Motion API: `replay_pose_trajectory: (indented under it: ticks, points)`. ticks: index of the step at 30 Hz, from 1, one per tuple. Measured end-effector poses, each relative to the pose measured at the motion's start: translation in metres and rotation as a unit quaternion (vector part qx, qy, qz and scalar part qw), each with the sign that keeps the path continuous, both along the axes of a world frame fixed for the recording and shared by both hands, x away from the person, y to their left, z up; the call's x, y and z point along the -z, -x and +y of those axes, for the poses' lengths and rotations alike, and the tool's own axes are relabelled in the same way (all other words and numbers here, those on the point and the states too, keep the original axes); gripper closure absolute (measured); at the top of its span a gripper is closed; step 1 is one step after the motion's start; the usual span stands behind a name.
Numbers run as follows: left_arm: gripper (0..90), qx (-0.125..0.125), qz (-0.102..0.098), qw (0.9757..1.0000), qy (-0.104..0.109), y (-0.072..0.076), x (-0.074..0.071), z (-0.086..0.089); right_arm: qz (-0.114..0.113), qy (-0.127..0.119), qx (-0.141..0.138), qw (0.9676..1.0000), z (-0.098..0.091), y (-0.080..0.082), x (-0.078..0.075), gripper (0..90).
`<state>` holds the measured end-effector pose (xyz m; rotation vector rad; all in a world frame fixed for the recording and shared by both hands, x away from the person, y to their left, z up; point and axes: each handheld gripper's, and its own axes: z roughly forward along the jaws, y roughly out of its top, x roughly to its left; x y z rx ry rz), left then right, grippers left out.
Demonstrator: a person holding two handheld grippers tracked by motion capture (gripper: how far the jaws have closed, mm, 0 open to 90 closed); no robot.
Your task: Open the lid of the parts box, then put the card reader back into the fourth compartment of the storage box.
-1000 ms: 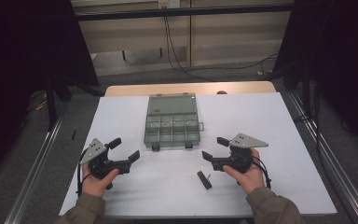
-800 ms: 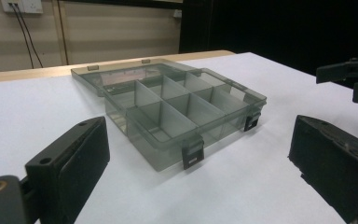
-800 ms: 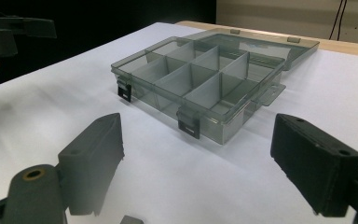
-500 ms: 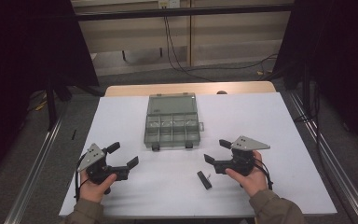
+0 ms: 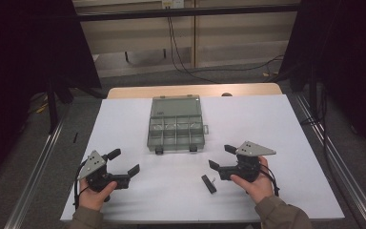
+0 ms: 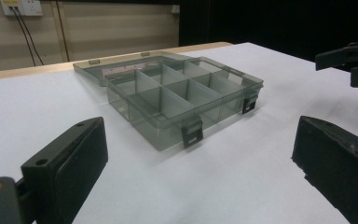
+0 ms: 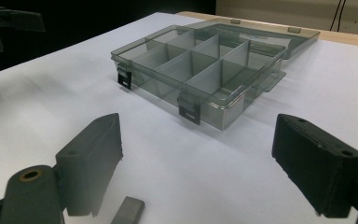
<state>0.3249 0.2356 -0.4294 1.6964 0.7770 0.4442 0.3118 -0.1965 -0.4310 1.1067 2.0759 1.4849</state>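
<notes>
The right gripper (image 5: pixel 220 158) hovered with jaws spread and nothing between them, a small dark bar (image 5: pixel 208 183) lying on the white table (image 5: pixel 286 129) just near of it. The left gripper (image 5: pixel 124 161) likewise stood released. Farther off, between them, sat the open compartment box (image 5: pixel 176 125).

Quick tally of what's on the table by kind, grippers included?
Compartment box, clear grey, lid open: 1
Small dark bar: 1
Tiny pale piece beside the bar: 1
Grippers, both open: 2 (left gripper, right gripper)
Total: 5
</notes>
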Motion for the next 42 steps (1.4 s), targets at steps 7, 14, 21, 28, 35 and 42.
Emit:
replay_pose_trajectory:
  ticks: [7,14,21,28,35,42]
  points:
    - [3.5,0.004,-0.003,1.0,-0.007,0.0,0.0,-0.002,0.006,0.005,-0.007,0.9999,-0.001,0.005,0.002,14.8]
    - [3.5,0.001,-0.004,1.0,-0.006,0.002,0.001,-0.001,0.014,0.018,-0.018,0.9996,-0.001,0.013,0.004,14.8]
    - [3.2,0.003,-0.01,0.9999,-0.014,0.003,0.001,-0.002,0.026,0.024,-0.025,0.9991,-0.001,0.018,0.006,14.9]
    - [3.2,0.002,-0.014,0.9998,-0.011,0.005,0.001,0.0,0.036,0.039,-0.032,0.9981,0.003,0.021,0.008,15.0]
    - [3.1,0.002,-0.017,0.9998,-0.008,0.006,0.002,0.001,0.05,0.054,-0.043,0.9964,0.008,0.022,0.011,17.1]
    - [3.1,0.007,-0.013,0.9998,-0.009,0.005,0.004,-0.002,0.076,0.071,-0.056,0.993,0.012,0.023,0.015,22.1]
